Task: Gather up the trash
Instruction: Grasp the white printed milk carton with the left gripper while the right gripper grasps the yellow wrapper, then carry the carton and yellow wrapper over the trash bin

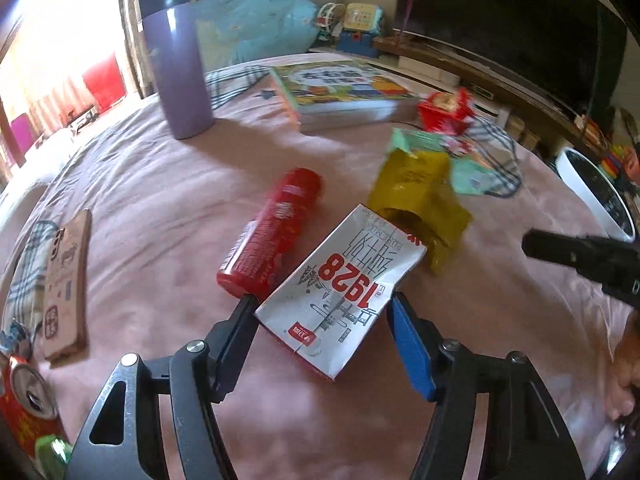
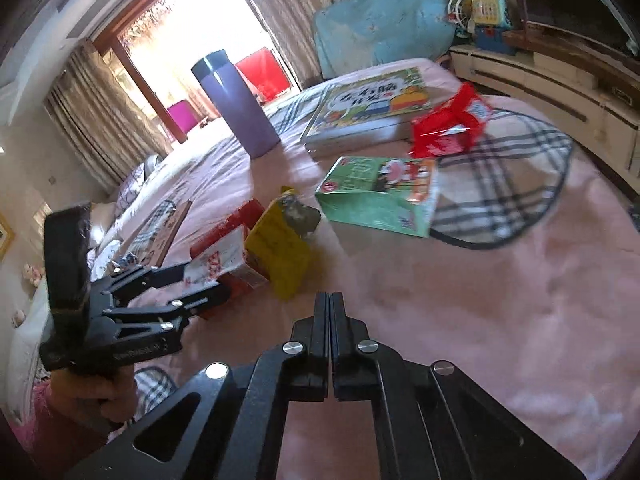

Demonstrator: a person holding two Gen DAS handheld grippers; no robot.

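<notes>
My left claw [image 1: 322, 306], spread, straddles the near end of the flattened milk carton [image 1: 340, 292] on the bed; carton's long axis runs away from me. Right claw [image 2: 330, 300] pressed together, empty, farther off.

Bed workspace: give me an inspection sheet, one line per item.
Surface: pink bedspread, rumpled.
Job's things: flattened white milk carton between the left gripper's fingers; red can lying beside it; yellow wrapper; green packet; red wrapper.
Clutter: upright purple tumbler; picture book; brown box; plaid cloth.
Grippers: left gripper straddles the carton, pads not clearly pressing; right gripper shut, empty.
Cables: nothing seen.
Surroundings: curtains, bright window, blue bag, white bin.
</notes>
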